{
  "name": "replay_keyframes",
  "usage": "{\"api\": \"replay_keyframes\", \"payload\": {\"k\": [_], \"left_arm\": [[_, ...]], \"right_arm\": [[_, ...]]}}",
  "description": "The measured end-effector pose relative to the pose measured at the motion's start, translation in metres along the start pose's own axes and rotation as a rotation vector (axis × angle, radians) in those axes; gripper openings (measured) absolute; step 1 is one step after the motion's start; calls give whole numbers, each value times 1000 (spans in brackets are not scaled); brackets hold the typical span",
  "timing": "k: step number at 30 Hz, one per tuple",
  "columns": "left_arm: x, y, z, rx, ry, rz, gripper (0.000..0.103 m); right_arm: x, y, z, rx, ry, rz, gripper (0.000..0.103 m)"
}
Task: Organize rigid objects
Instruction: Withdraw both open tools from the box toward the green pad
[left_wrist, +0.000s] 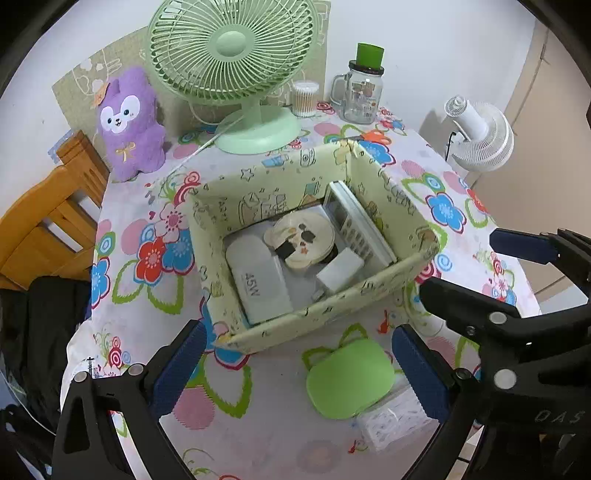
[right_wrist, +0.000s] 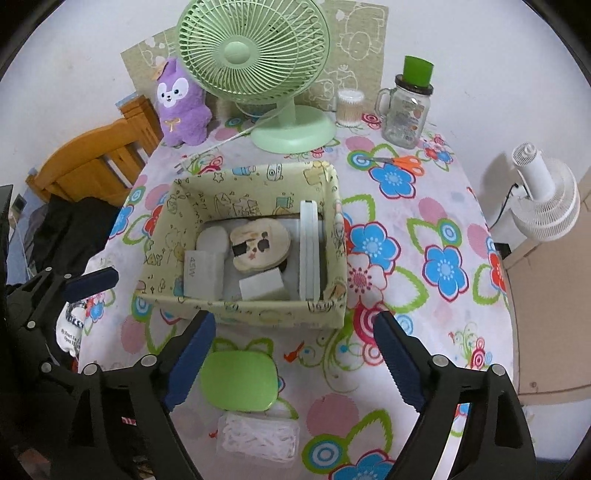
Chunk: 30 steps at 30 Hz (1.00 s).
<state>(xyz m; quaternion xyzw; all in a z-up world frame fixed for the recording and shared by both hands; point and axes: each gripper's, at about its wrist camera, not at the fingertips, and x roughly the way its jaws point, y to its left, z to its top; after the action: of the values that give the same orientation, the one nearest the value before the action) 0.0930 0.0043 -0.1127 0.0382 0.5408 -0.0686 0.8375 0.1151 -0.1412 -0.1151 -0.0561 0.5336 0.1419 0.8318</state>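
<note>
A pale yellow patterned storage box (left_wrist: 325, 314) (right_wrist: 243, 312) stands mid-table. Inside lie a white 45W power bank (left_wrist: 260, 280) (right_wrist: 201, 273), a round cartoon case (left_wrist: 301, 238) (right_wrist: 258, 245), a white adapter (left_wrist: 338, 273) (right_wrist: 262, 286) and a white remote (left_wrist: 354, 221) (right_wrist: 309, 251) leaning on the right wall. A green rounded case (left_wrist: 349, 378) (right_wrist: 239, 380) lies on the cloth in front of the box, beside a clear box of white sticks (left_wrist: 391, 424) (right_wrist: 258, 439). My left gripper (left_wrist: 295, 369) is open and empty before the box. My right gripper (right_wrist: 295, 354) is open and empty, with the green case by its left finger.
A green desk fan (right_wrist: 258, 55), purple plush (right_wrist: 181, 107), cotton swab jar (right_wrist: 349, 107) and glass mug jar (right_wrist: 406, 110) stand at the back. Orange scissors (right_wrist: 402, 162) lie right of the box. A wooden chair (right_wrist: 92, 162) is left, a white fan (right_wrist: 546, 199) right.
</note>
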Motion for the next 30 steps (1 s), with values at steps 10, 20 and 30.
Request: {"api": "replay_keyframes", "payload": {"k": [10, 20, 30], "left_arm": [[2, 2, -25, 28, 16, 7, 101], [2, 7, -43, 40, 21, -11, 101], [16, 10, -61, 58, 54, -14, 101]], "right_arm": [[3, 11, -25, 7, 14, -17, 92], [3, 24, -44, 20, 7, -25, 92], [13, 30, -65, 46, 28, -31, 92]]}}
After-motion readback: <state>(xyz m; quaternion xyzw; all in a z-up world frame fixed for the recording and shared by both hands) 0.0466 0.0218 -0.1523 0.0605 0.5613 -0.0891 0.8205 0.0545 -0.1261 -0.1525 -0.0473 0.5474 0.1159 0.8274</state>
